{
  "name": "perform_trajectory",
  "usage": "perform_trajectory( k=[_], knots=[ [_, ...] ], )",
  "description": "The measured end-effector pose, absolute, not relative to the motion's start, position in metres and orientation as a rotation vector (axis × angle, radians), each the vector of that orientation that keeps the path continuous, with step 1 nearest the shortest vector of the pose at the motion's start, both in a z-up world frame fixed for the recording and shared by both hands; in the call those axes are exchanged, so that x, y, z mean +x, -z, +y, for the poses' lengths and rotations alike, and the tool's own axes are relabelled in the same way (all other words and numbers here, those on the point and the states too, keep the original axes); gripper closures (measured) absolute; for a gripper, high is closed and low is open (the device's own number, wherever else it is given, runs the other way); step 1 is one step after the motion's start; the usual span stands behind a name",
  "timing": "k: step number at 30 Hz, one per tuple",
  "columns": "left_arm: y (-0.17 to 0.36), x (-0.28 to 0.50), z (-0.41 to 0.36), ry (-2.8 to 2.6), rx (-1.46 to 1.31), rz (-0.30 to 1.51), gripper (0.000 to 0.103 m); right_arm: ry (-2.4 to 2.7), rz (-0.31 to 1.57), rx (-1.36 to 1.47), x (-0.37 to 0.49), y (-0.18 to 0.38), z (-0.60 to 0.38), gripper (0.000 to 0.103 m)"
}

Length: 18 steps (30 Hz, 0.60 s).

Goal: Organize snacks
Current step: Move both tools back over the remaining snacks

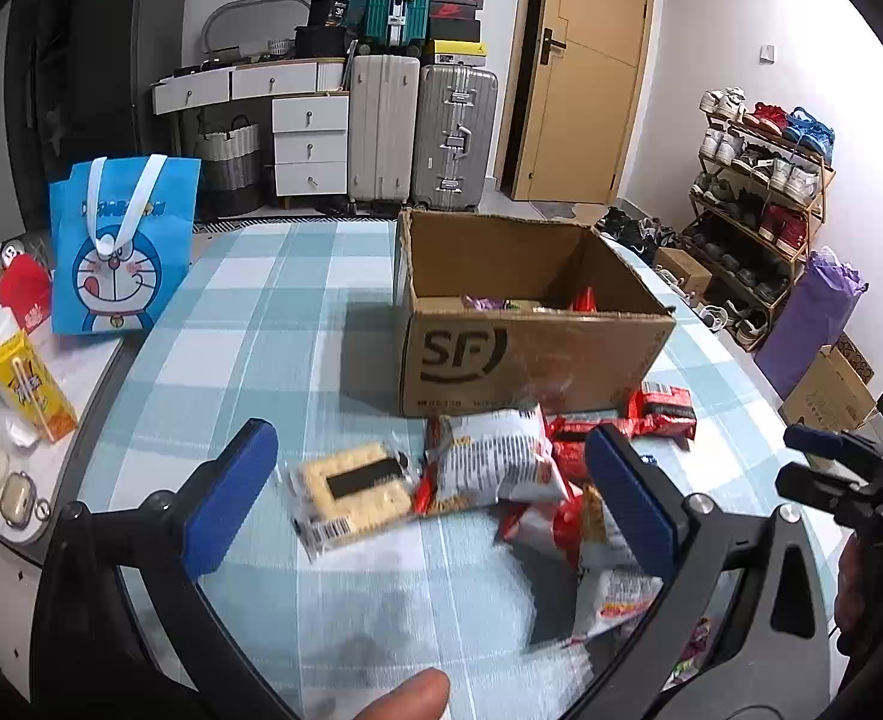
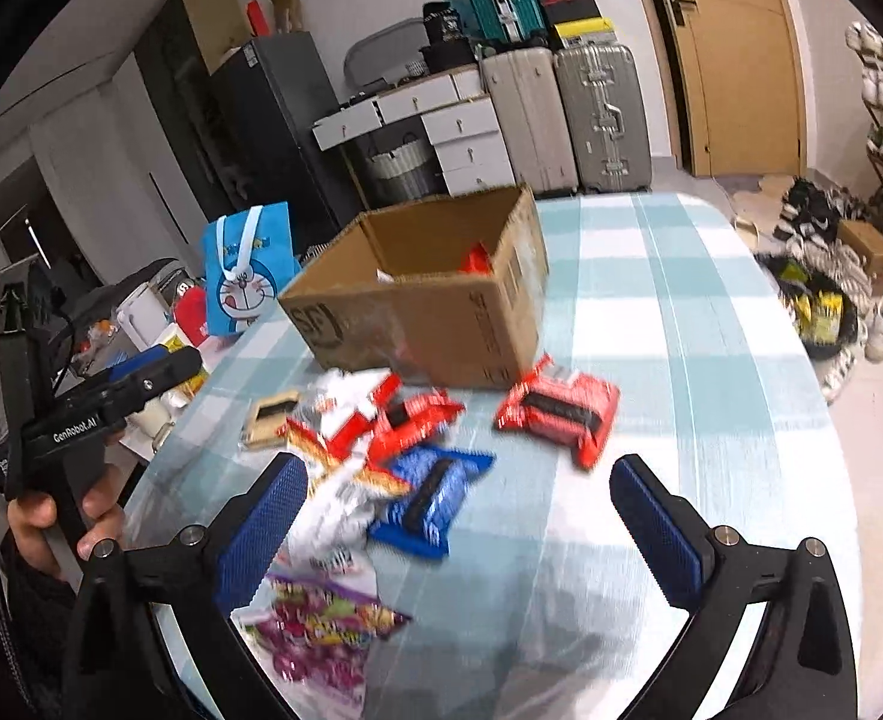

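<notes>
An open SF cardboard box (image 1: 531, 354) stands on the checked table and holds a few snack packs; it also shows in the right wrist view (image 2: 417, 306). Loose snacks lie in front of it: a biscuit pack (image 1: 351, 486), a white and red bag (image 1: 495, 462), red packs (image 2: 561, 414), a blue pack (image 2: 429, 492) and a purple candy bag (image 2: 321, 624). My left gripper (image 1: 435, 492) is open and empty above the biscuit pack and white bag. My right gripper (image 2: 459, 492) is open and empty above the blue pack.
A blue Doraemon bag (image 1: 120, 246) stands at the table's left edge. A yellow drink carton (image 1: 33, 384) and small items sit on a side surface to the left. Suitcases (image 1: 423, 138), drawers and a shoe rack (image 1: 759, 204) stand beyond the table.
</notes>
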<state>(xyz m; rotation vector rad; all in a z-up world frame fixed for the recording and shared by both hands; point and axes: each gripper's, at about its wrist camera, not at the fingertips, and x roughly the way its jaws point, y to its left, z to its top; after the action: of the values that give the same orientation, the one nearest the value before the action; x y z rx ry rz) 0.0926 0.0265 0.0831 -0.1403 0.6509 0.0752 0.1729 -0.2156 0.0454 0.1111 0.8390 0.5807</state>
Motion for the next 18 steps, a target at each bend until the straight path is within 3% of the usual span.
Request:
perform_trajectory(
  k=[18],
  knots=[
    [-0.061, 0.059, 0.012, -0.02, -0.138, 0.716, 0.001, -0.682, 0.979, 0.045, 0.128, -0.006, -0.2, 0.0]
  ],
)
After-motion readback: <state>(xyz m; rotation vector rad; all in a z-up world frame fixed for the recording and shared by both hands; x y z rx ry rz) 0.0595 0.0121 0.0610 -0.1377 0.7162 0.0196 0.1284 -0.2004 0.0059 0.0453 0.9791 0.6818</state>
